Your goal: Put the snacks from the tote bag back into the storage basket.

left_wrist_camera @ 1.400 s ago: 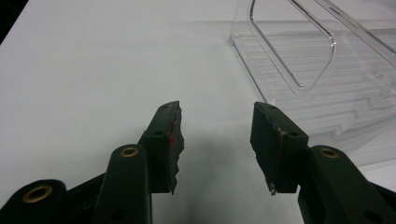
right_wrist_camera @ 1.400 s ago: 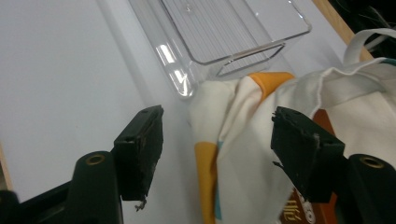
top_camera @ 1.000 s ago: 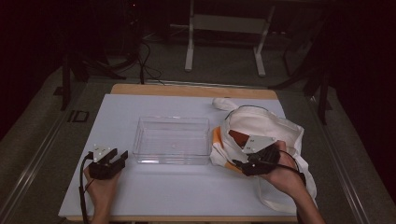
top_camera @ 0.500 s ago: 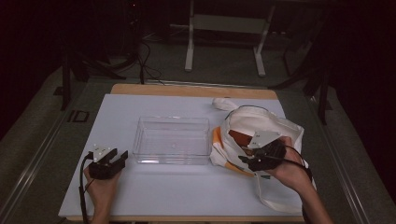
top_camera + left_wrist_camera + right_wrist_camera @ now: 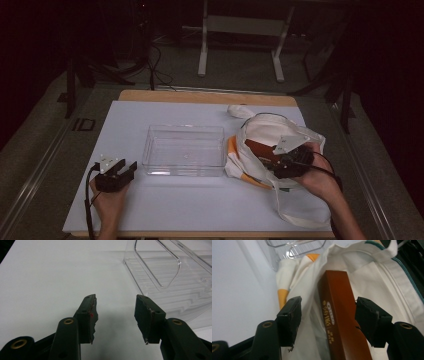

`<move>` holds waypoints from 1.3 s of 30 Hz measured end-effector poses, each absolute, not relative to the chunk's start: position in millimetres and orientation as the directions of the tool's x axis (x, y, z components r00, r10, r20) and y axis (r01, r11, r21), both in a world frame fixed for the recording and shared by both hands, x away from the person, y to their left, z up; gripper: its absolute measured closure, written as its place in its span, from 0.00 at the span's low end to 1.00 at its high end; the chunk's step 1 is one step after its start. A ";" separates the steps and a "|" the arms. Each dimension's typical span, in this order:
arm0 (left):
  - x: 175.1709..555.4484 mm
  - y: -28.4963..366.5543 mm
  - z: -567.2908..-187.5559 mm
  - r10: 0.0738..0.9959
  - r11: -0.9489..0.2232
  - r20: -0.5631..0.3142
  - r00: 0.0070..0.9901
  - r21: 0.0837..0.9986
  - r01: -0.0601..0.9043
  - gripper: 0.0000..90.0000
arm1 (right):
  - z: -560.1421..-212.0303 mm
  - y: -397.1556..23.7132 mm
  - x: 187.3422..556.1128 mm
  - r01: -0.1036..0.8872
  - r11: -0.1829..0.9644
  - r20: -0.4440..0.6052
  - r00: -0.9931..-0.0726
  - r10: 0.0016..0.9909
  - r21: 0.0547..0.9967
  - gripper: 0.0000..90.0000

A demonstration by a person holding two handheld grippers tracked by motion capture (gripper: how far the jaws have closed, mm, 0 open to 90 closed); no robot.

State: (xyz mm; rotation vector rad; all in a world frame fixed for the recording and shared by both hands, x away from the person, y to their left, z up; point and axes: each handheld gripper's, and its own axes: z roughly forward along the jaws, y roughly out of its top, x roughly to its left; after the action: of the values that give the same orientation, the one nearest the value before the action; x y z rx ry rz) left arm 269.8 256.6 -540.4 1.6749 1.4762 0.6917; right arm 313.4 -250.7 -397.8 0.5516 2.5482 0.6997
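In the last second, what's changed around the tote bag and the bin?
The right gripper has shifted right and slightly toward the back of the table, over the open tote bag. Its jaws have been closing around the brown box inside, which sits between the pads, not yet pinched. The left gripper rests open where it was, and the clear bin hasn't moved.

The long brown box (image 5: 339,322) looked like glossy card with gold print. The cream tote bag (image 5: 387,287) around it was matt woven cloth. The clear plastic tray (image 5: 184,150) shone smooth, its floor ribbed. The white tabletop (image 5: 50,277) was matt and smooth. The right gripper (image 5: 328,322) had matt black, rough-edged pads.
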 end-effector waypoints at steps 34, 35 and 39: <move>270.1 256.7 -540.5 0.980 -0.017 -0.098 0.175 0.831 0.556 0.58 | -410.4 -286.7 335.8 0.373 0.811 -0.272 -0.808 0.523 0.451 0.40; 270.2 256.6 -540.5 0.980 -0.016 -0.098 0.175 0.831 0.556 0.58 | -411.2 -287.1 336.8 0.376 0.813 -0.270 -0.809 0.522 0.445 0.40; 270.2 256.7 -540.5 0.980 -0.017 -0.097 0.175 0.831 0.557 0.58 | -414.6 -288.8 340.8 0.388 0.817 -0.263 -0.811 0.523 0.427 0.38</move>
State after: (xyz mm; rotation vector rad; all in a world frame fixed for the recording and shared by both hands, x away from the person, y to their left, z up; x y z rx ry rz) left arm 270.2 256.7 -540.5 1.6760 1.4800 0.6886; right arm 340.8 -288.8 -414.6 0.6863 2.6292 0.5051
